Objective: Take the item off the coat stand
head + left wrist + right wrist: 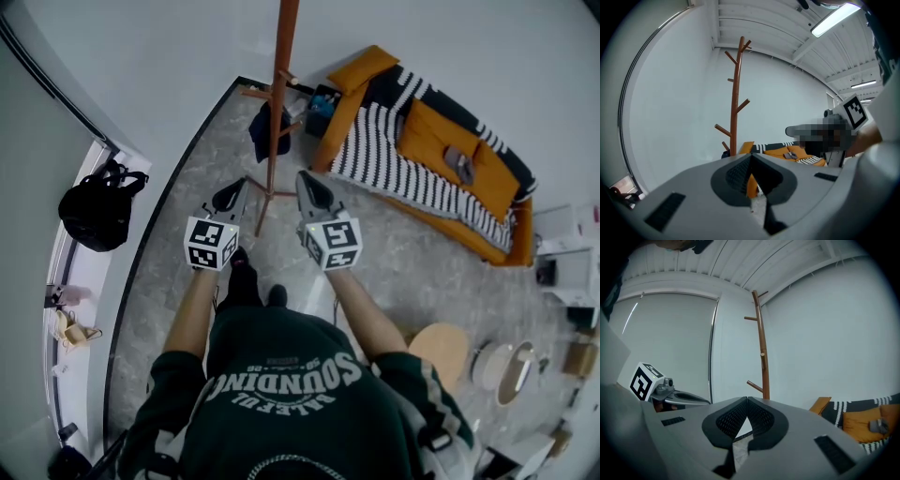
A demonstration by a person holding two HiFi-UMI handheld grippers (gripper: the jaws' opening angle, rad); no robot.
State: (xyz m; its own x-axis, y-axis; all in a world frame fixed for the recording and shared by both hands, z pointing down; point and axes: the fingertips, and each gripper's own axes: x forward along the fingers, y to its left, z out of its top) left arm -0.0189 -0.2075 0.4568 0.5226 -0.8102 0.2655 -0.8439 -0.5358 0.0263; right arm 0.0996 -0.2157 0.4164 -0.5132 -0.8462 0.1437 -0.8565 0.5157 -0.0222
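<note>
One dark blue item (267,131) hangs low on the coat stand (277,94) at the upper centre of the head view. It sits just left of the pole, draped from one of the short pegs. It sags and folds, so I judge it soft and light, a garment or a cloth bag; from this high angle I cannot tell which. Being limp, it will likely stretch and swing rather than lift as one piece. The sensible hold is the gathered top, close under the peg, raised up along the peg's slant. Pulling on the loose lower part could drag the slender stand and tip it.

The left gripper (242,186) and right gripper (304,178) hover side by side at frame centre, short of the stand's foot and well apart from the item. Each gripper view shows its jaws pressed together at the tips with nothing between them. They must spread before any hold.

The floor (394,272) is smooth grey speckled stone. White walls meet in a corner behind the stand. An orange sofa (427,131) with a striped cover lies at upper right, and a black bag (97,211) sits on a ledge at the left.
</note>
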